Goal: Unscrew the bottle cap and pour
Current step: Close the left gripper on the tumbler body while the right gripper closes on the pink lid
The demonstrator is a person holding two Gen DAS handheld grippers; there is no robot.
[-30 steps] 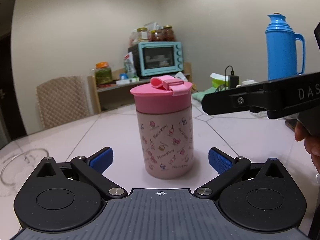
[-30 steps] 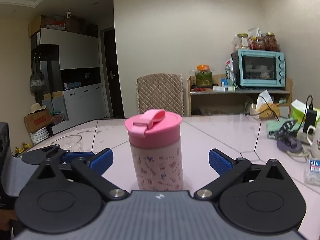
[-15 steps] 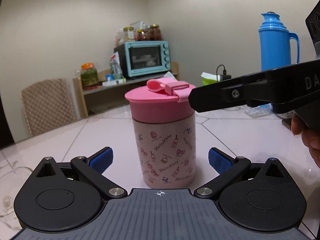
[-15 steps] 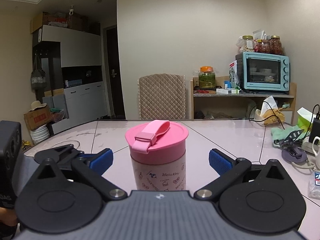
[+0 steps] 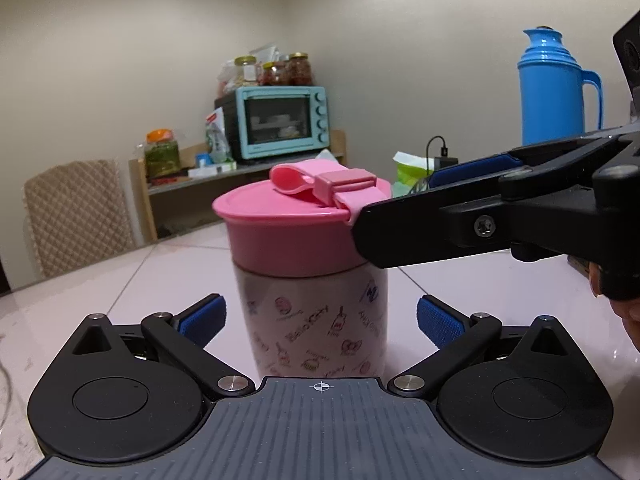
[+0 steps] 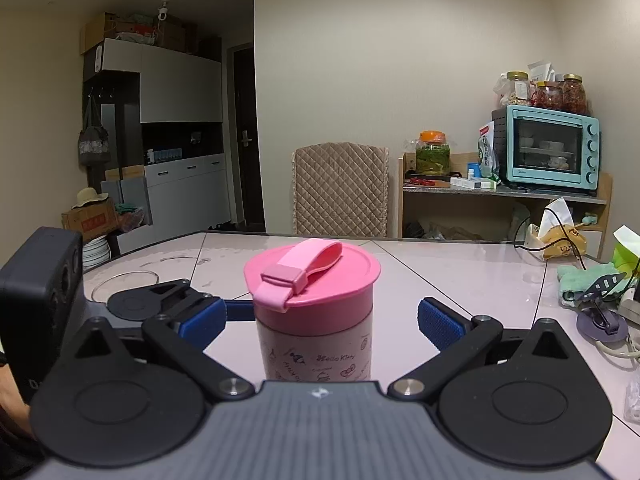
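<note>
You hold the left gripper (image 5: 320,316) low around the bottle (image 5: 316,320), jaws spread either side of its body to steady it, and the right gripper (image 6: 320,320) higher, jaws likewise spread level with the cap (image 6: 314,280) for twisting. The bottle stands upright on the near table (image 6: 460,276), pale with cartoon prints, its pink cap screwed on with a strap folded over the top.

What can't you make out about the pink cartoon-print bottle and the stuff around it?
- Pink cartoon-print bottle: base hidden in both views by each gripper's grey body; contents unseen under the pink screw cap.
- Clear glass bowl: partly hidden in right view by the left gripper.
</note>
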